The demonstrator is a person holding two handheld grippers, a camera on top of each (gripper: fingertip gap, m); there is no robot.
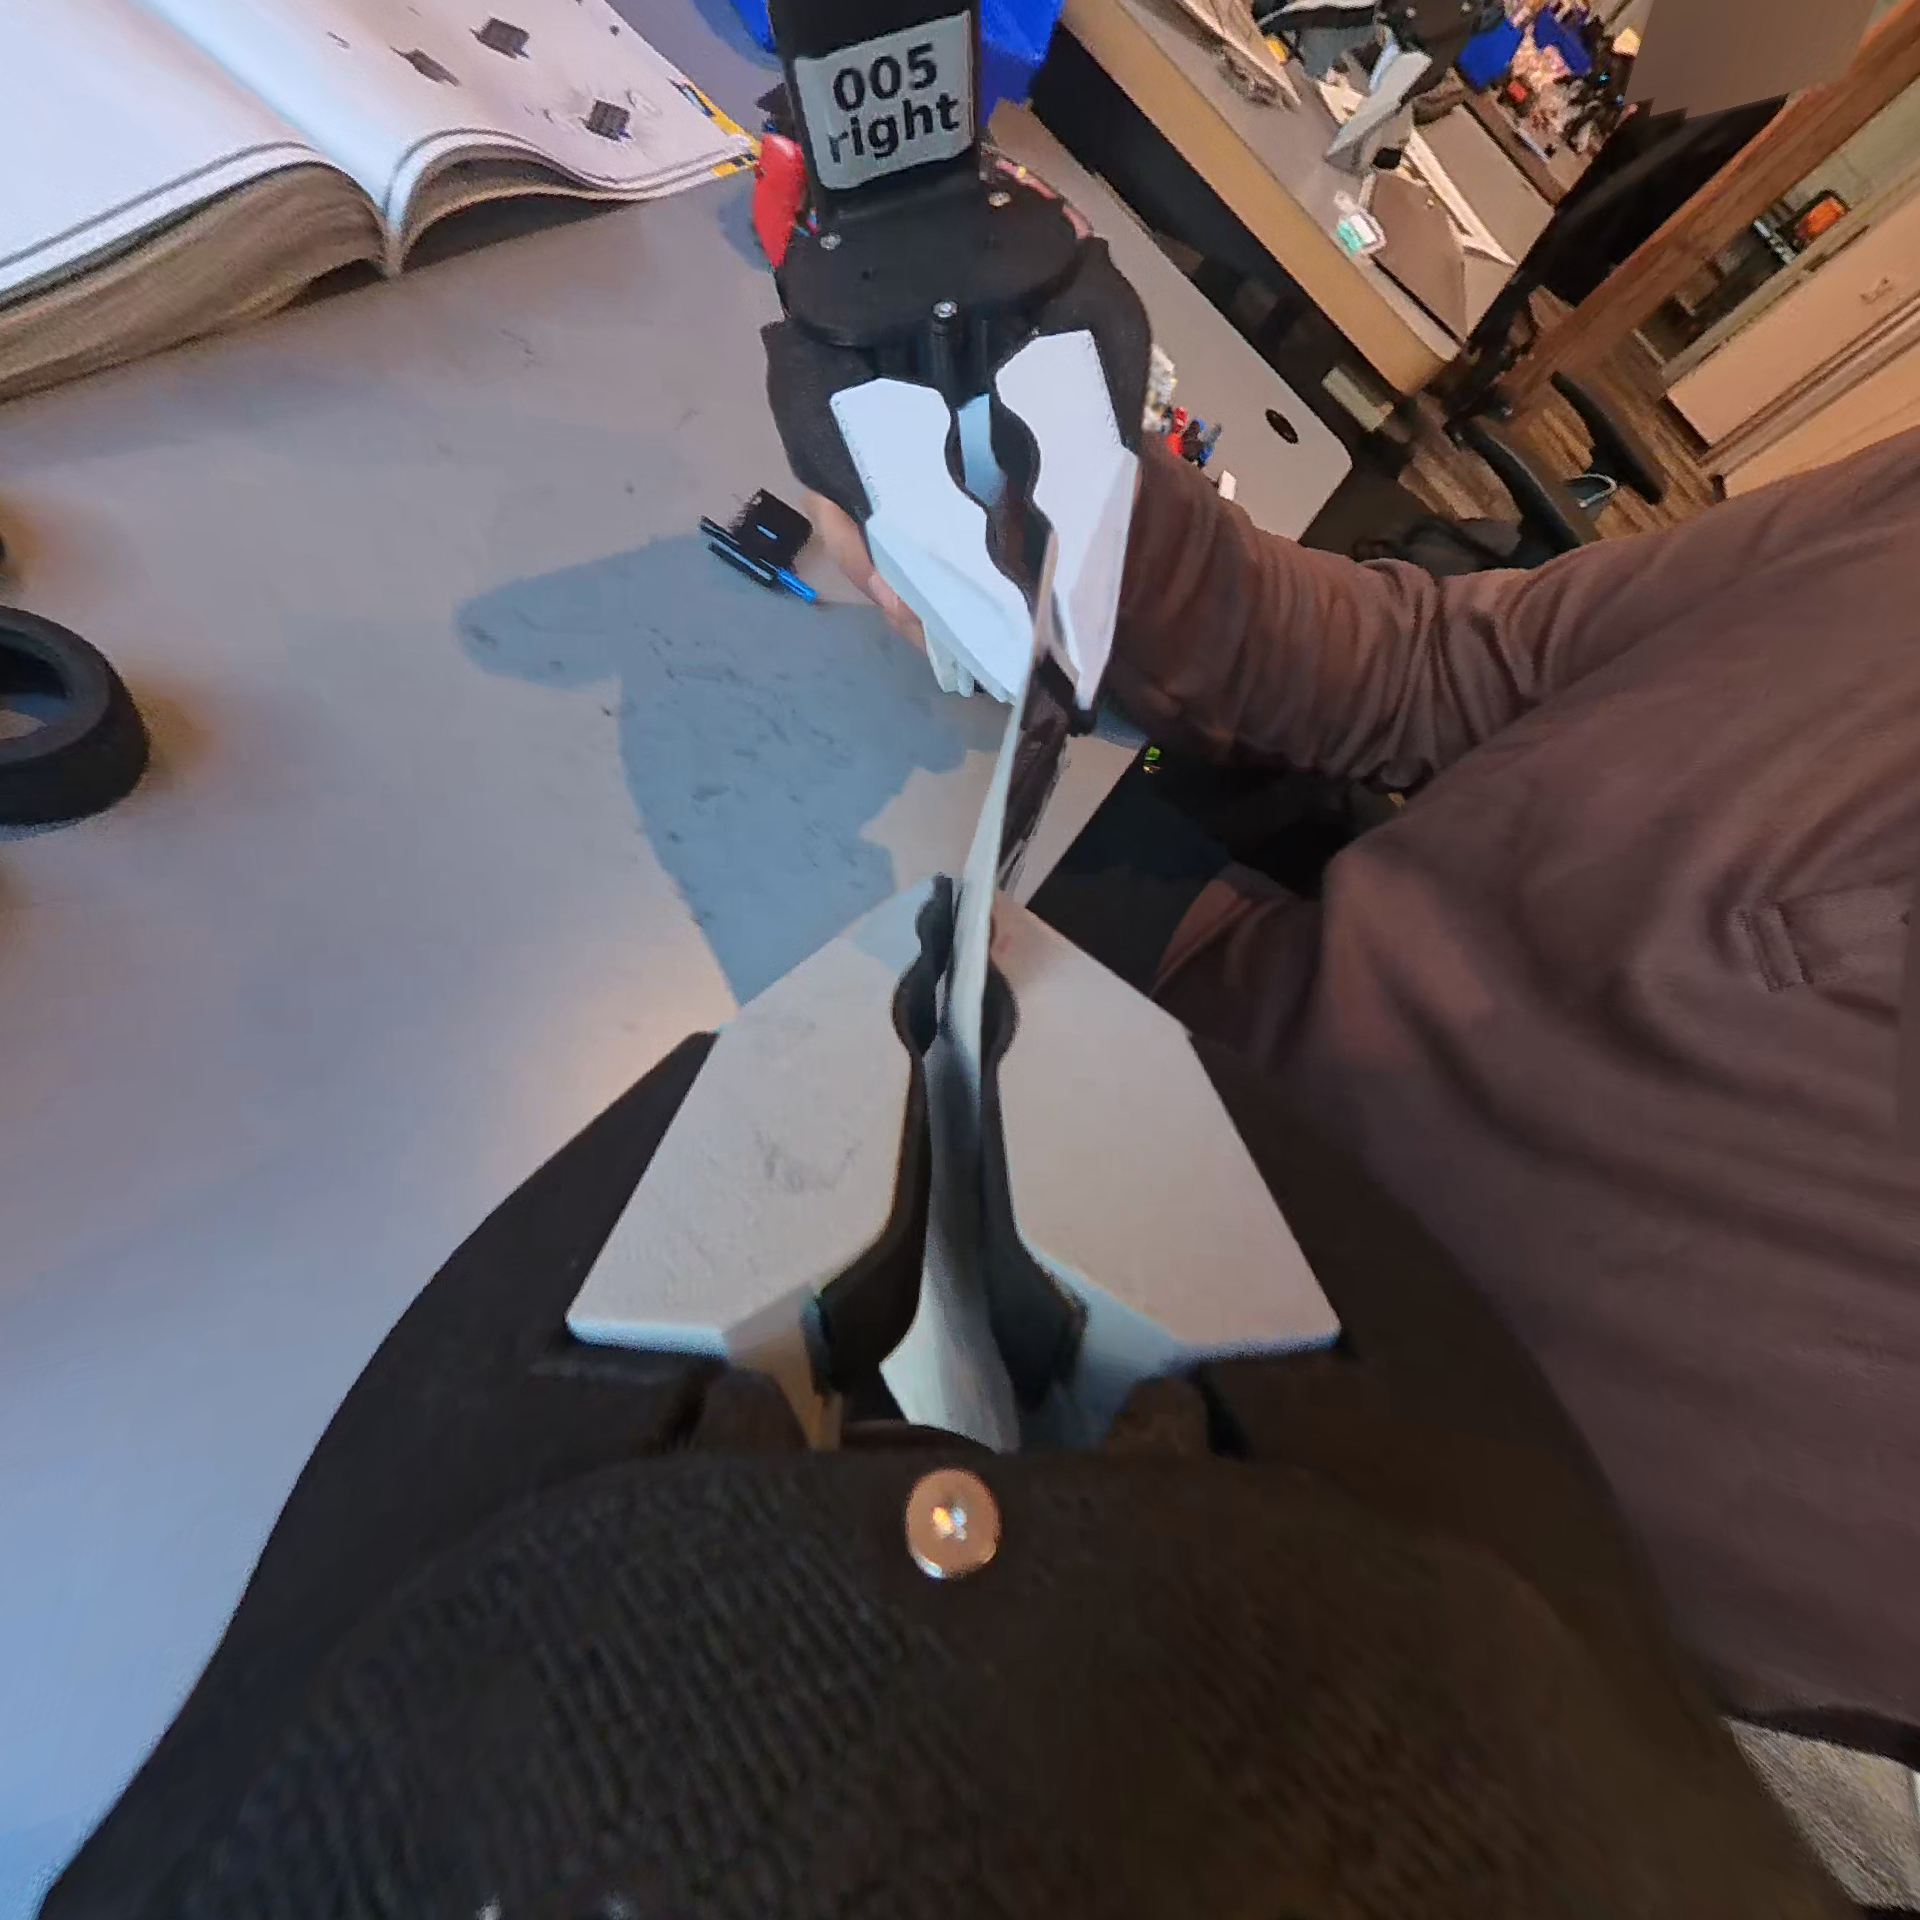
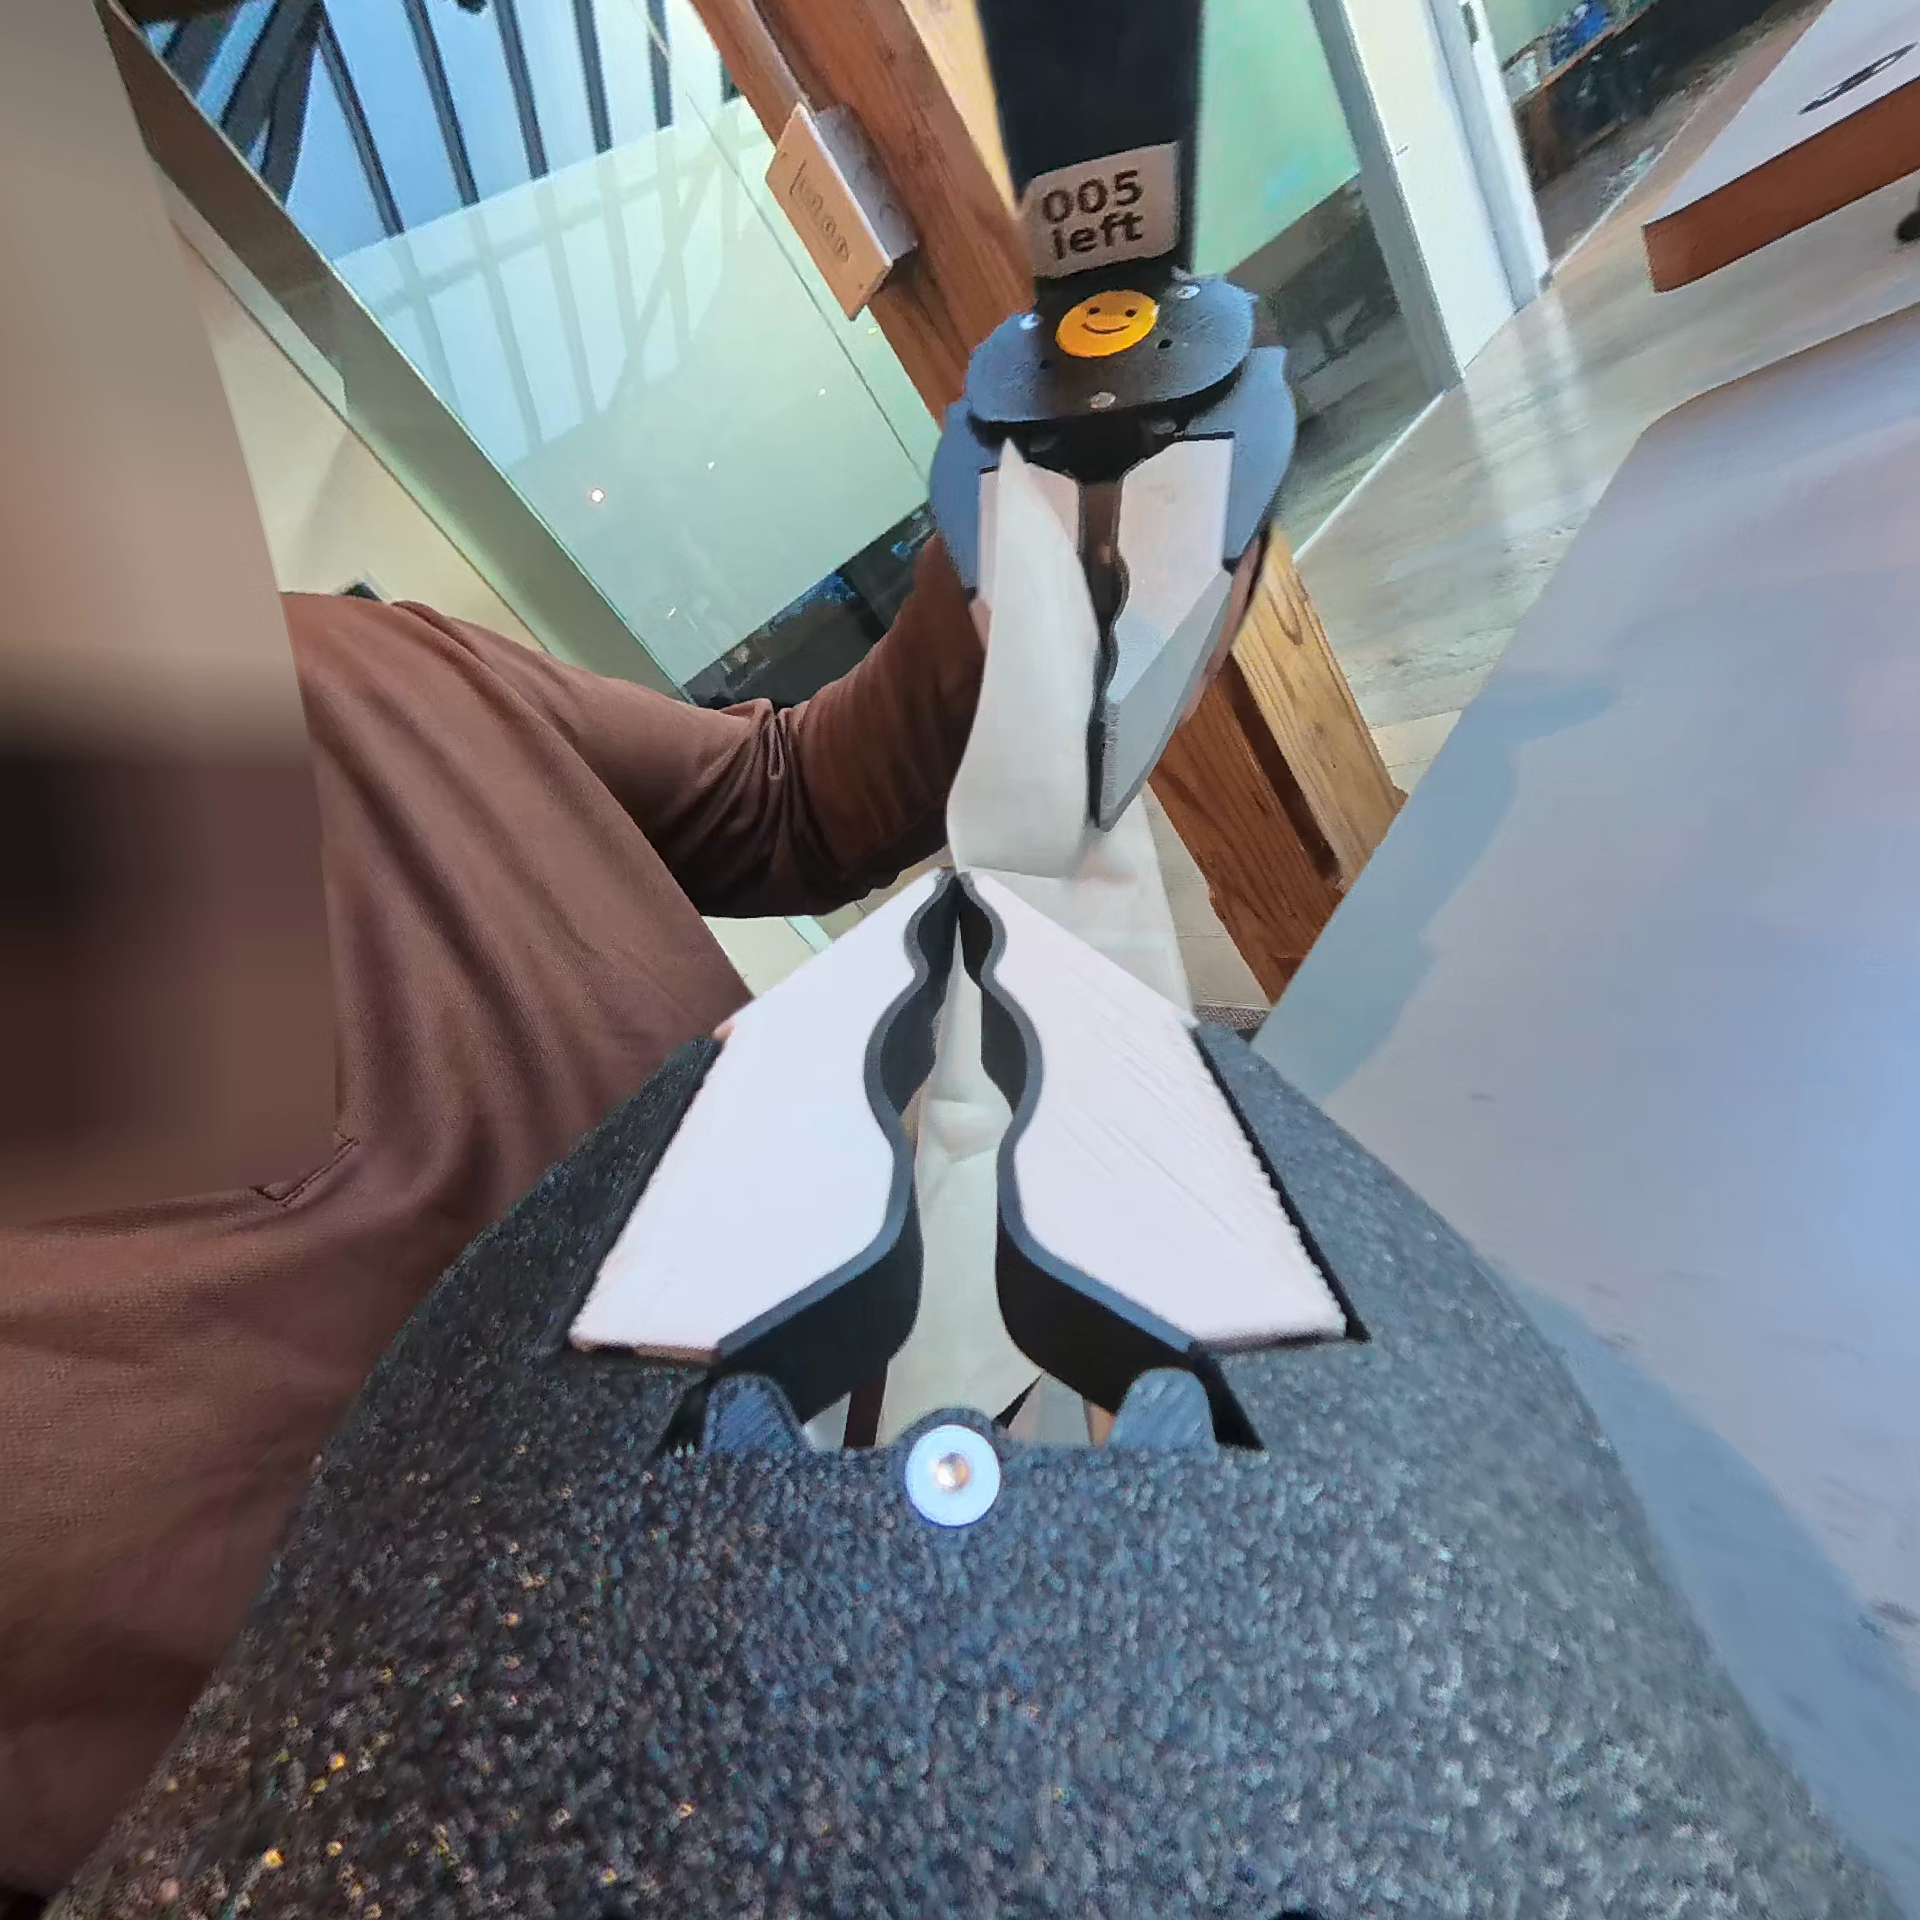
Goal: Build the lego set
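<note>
Between both grippers' closed jaws – left gripper (image 1: 961, 914), right gripper (image 2: 956, 883) – a white paper bag (image 2: 1023, 800).

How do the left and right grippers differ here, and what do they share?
The left gripper carries an orange smiley sticker; the right gripper shows none. The right gripper has a red part beside its body; the left gripper shows none. Both are shut on the same white sheet, facing each other.

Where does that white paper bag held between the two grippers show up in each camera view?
Left wrist view: the white paper bag runs edge-on up the centre, from the left gripper to the right gripper.
Right wrist view: the bag hangs centre frame, flat side showing.
Shared landmark: the brown sleeve.
</note>
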